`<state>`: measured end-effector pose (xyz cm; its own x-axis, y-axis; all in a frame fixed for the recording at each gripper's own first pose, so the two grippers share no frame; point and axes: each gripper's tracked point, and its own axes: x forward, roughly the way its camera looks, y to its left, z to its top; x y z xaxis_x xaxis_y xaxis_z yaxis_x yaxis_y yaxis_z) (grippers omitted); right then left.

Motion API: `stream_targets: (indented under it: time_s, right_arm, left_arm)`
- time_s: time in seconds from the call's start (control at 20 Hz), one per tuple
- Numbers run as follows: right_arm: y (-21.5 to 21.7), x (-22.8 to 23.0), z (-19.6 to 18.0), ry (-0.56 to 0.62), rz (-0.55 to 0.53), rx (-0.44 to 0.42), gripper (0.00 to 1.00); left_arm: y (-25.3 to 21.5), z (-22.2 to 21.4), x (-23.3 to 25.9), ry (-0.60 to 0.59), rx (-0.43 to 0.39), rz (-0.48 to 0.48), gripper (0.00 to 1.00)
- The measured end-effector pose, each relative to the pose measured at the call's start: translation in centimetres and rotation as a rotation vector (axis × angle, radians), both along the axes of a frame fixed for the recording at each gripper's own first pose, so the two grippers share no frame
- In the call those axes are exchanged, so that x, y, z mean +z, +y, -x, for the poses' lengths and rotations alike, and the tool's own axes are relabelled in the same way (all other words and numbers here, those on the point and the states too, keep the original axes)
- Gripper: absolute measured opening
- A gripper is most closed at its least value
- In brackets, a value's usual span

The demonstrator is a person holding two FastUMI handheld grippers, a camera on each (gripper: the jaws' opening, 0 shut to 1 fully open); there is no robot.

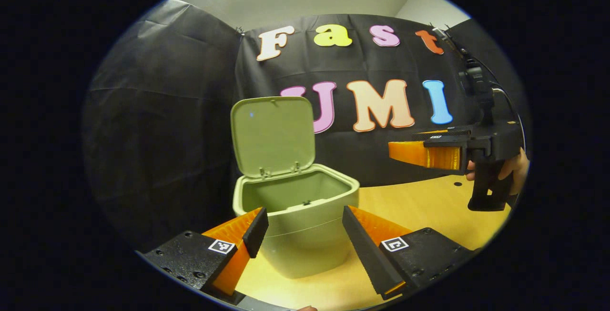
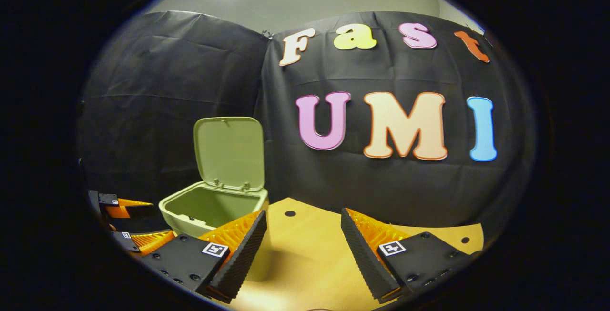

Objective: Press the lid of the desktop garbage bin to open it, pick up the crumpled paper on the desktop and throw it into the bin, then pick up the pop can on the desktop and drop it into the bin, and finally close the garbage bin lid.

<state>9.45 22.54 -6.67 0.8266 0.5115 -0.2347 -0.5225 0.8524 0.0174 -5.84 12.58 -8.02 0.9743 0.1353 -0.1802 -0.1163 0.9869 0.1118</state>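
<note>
Left gripper (image 1: 305, 235): one, at 6 o'clock in the left gripper view; two fingers spread wide, nothing between them but the bin's front wall beyond. Ribbed inner faces, a square printed marker on each mount.

Bin (image 1: 305, 235): one, pale green plastic, rounded-square tub, smooth walls, standing on the table at centre; seen at 8 o'clock in the right gripper view (image 2: 209, 208).

Lid (image 1: 273, 135): one, hinged at the rear rim, standing upright and open; flat, rounded corners.

Table (image 1: 429, 206): one, light wood, with small dark round holes.

Right gripper (image 2: 302, 244): one, at 6 o'clock in the right gripper view, fingers wide apart over bare tabletop, holding nothing; at 3 o'clock in the left gripper view (image 1: 419, 154), raised above the table, held by a hand (image 1: 512, 170).
</note>
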Motion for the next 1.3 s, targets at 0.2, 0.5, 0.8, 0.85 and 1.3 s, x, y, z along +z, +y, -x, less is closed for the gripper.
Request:
stream_targets:
  time_s: [0.2, 0.5, 0.8, 0.85, 1.3]
  right_arm:
    - [-7.3, -0.5, -0.4, 0.009, 0.010, -0.117, 0.99]
    - [-17.6, -2.2, 0.7, 0.042, 0.040, -0.271, 0.99]
    - [-25.9, -4.6, 2.7, 0.108, 0.075, -0.389, 0.99]
    - [-27.0, -5.0, 3.0, 0.121, 0.078, -0.404, 0.99]
    - [-32.7, -7.2, 5.8, 0.183, 0.136, -0.458, 0.99]
  left_arm:
    - [-5.9, -1.7, -1.1, 0.016, -0.149, 0.026, 0.95]
    - [-13.9, -2.6, -5.8, 0.129, -0.332, 0.067, 0.95]
    - [-20.2, -2.9, -10.7, 0.225, -0.434, 0.102, 0.96]
    - [-21.1, -2.8, -11.6, 0.243, -0.444, 0.109, 0.96]
    - [-23.8, -1.0, -18.9, 0.390, -0.431, 0.105, 0.96]
